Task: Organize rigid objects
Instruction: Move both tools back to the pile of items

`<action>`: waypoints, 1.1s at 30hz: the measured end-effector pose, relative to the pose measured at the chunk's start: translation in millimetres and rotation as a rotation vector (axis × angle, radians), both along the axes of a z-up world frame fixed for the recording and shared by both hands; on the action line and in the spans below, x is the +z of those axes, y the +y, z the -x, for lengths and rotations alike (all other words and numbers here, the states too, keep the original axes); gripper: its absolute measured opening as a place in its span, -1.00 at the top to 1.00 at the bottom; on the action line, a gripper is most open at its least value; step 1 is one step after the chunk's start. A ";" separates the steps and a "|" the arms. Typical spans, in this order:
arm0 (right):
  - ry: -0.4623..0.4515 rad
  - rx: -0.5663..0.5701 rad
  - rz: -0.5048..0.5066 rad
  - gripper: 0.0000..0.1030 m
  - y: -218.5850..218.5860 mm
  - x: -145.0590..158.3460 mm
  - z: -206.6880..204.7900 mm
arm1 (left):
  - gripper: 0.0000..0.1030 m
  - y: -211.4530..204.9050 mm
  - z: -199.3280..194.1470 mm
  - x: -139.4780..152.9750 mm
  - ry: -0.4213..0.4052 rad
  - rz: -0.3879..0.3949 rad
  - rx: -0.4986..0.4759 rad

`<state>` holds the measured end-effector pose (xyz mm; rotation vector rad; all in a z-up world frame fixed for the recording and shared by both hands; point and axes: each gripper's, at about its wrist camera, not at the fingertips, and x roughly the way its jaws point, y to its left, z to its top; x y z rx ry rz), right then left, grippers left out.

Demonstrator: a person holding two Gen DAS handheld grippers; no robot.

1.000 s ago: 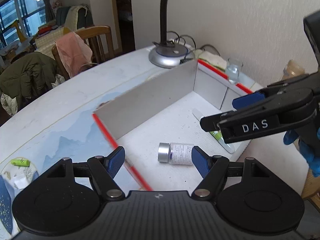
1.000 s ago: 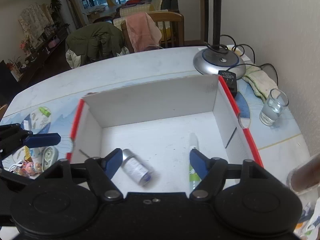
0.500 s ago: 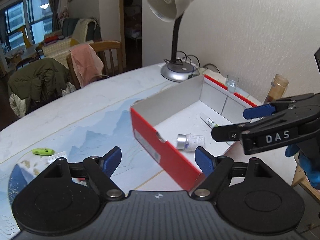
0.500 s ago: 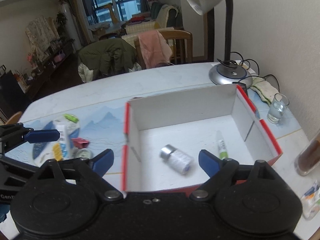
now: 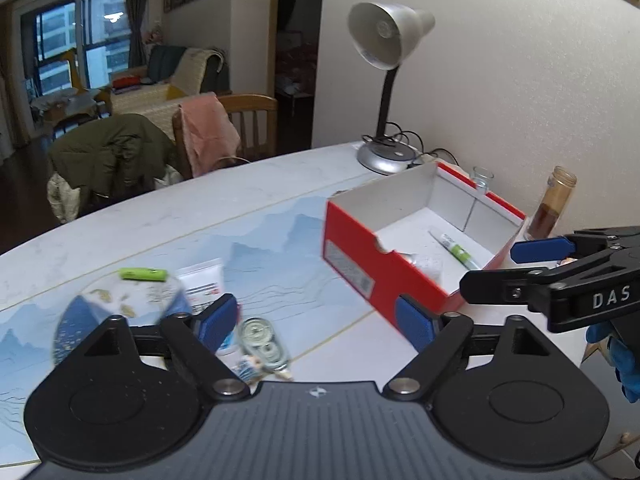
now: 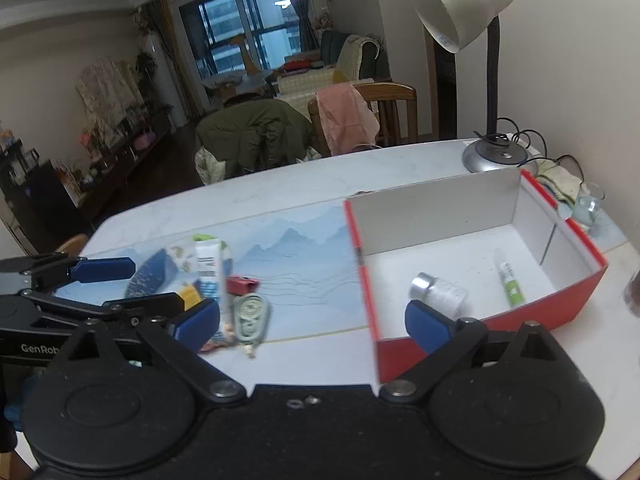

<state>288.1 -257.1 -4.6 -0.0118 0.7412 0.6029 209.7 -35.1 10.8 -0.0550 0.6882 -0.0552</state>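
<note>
A red box (image 5: 360, 256) with white inside (image 6: 472, 260) stands on the table. In it lie a small bottle with a silver cap (image 6: 438, 292) and a green-labelled tube (image 6: 507, 280), also in the left wrist view (image 5: 454, 245). Left of the box lie a white tube (image 6: 208, 268), a red clip (image 6: 241, 285), a correction tape (image 6: 249, 315), also in the left wrist view (image 5: 264, 340), and a green marker (image 5: 143, 274). My left gripper (image 5: 316, 320) is open and empty above the loose items. My right gripper (image 6: 312, 322) is open and empty near the box's left front corner.
A desk lamp (image 6: 476, 40) stands behind the box. A glass (image 6: 586, 206) and a brown jar (image 5: 554, 202) stand to its right near the wall. Chairs with clothes (image 6: 344, 116) stand at the far table edge.
Both grippers have pulled back and up from inside the box and shifted left. The loose items on the mat have come into view. Both stayed open.
</note>
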 end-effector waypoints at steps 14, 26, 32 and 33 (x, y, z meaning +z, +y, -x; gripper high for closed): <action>0.038 0.065 -0.023 -0.98 56.0 -20.7 37.6 | -1.00 71.7 58.3 -35.8 0.017 0.030 0.106; 0.095 0.119 0.033 -0.98 97.4 -43.1 52.6 | -1.00 133.2 103.0 -88.5 0.049 0.026 0.264; 0.123 0.164 0.068 -0.96 123.7 -53.4 58.0 | -1.00 154.3 109.2 -114.6 0.093 0.068 0.295; 0.124 0.169 0.080 -0.95 128.5 -55.8 59.0 | -1.00 157.0 109.3 -119.0 0.101 0.066 0.298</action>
